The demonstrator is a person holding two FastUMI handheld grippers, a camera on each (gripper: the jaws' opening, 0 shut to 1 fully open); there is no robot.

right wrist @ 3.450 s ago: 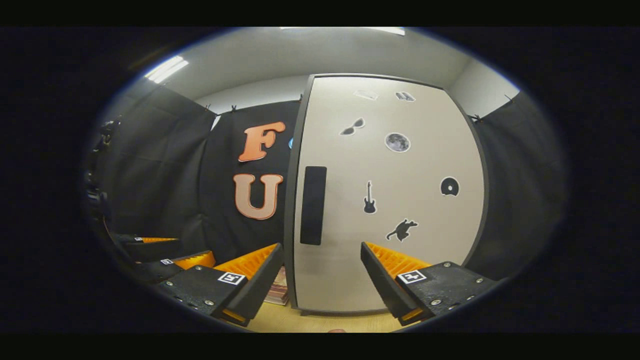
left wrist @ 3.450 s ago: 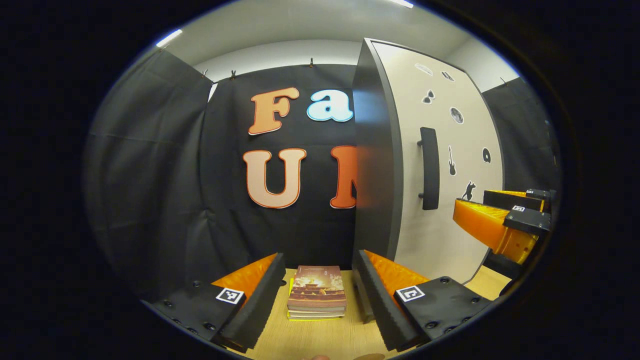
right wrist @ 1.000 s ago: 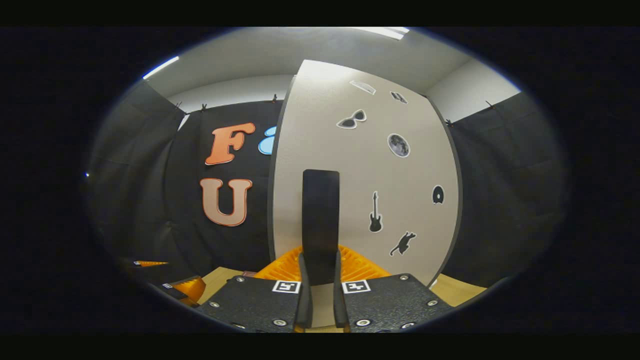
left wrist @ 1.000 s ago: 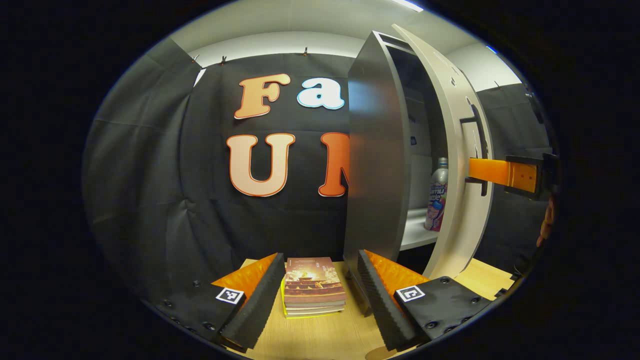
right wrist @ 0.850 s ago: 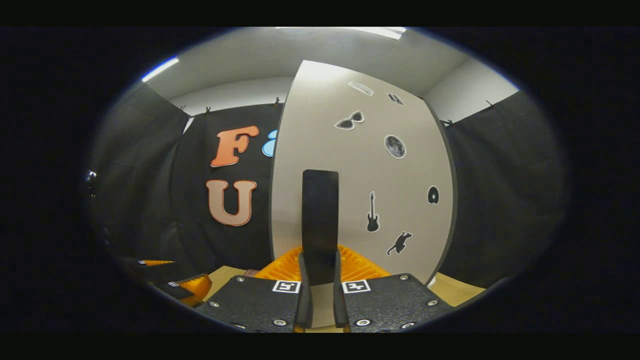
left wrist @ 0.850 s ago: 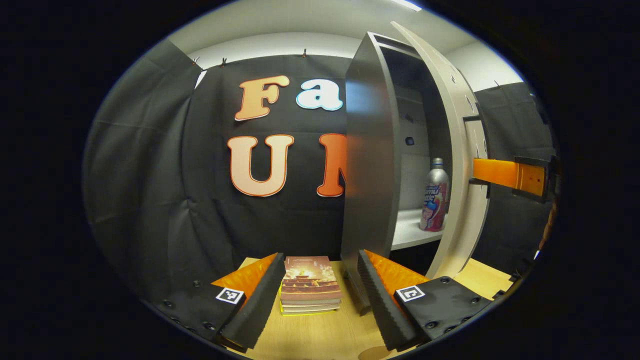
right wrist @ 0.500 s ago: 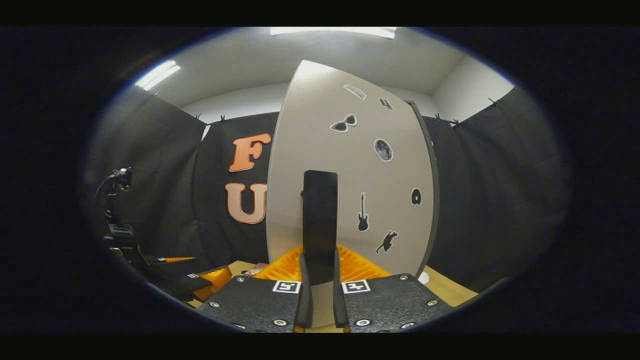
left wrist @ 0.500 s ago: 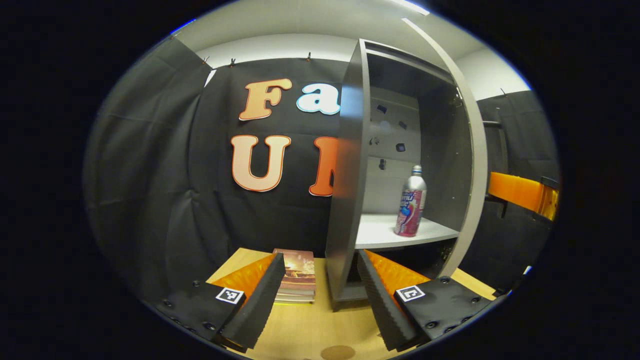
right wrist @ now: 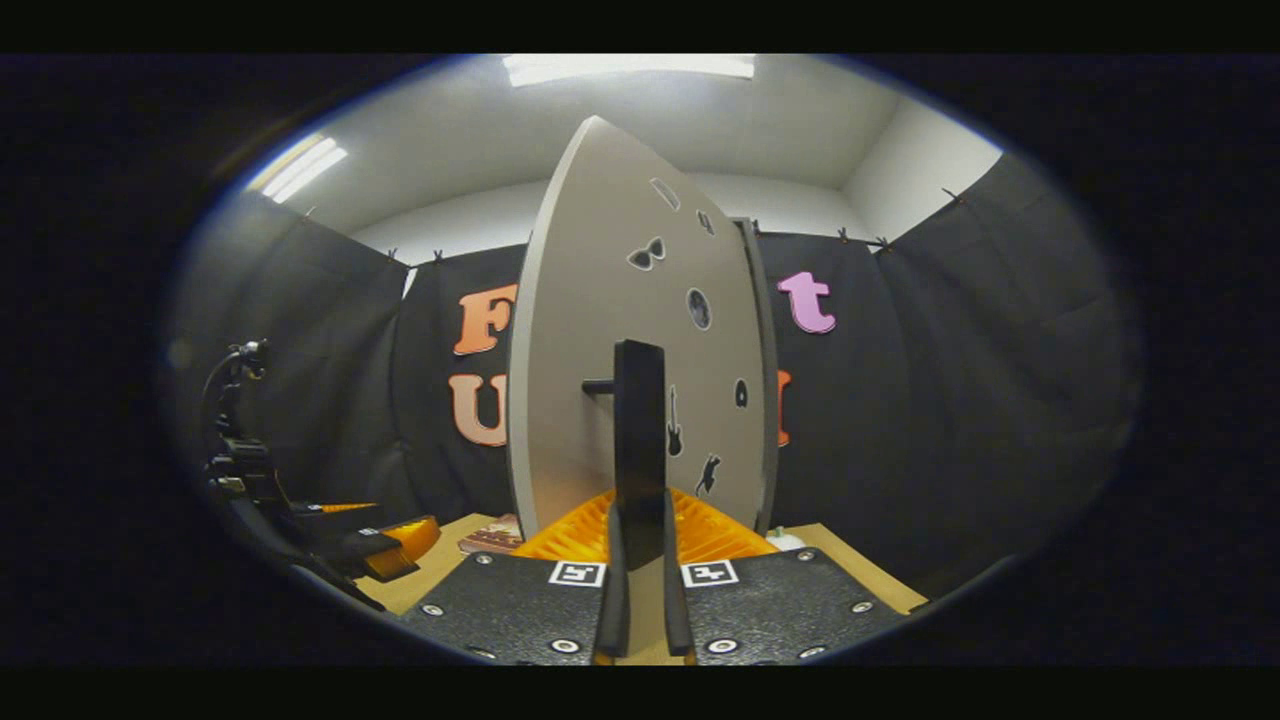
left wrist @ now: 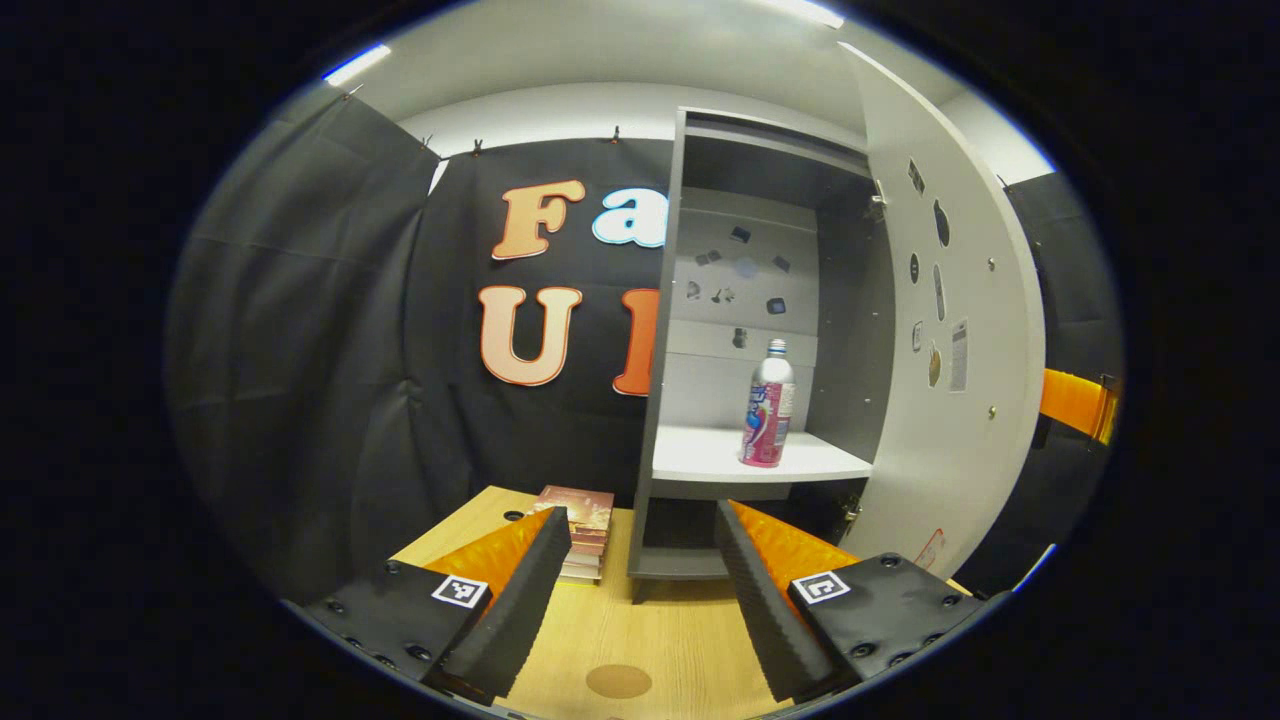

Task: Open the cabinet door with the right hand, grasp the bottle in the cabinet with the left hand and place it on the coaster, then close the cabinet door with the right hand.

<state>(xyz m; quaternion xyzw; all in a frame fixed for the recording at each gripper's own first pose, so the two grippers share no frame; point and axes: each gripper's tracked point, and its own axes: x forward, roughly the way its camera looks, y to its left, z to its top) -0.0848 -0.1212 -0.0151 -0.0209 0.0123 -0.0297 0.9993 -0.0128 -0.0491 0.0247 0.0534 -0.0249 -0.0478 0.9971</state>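
Your right tongs (right wrist: 640, 560) clamp the door handle (right wrist: 640, 455); left tongs (left wrist: 640, 590) stand apart. Reach carelessly and you may topple the upright bottle (left wrist: 767, 405) on its shelf (left wrist: 700, 462).

Cabinet door (left wrist: 950, 330) is swung wide at 2 o'clock, so the shelf (left wrist: 745, 462) opening at 12 is open. Books (left wrist: 580, 530) sit at 11, probably off the straight path, hard to judge through the fisheye.
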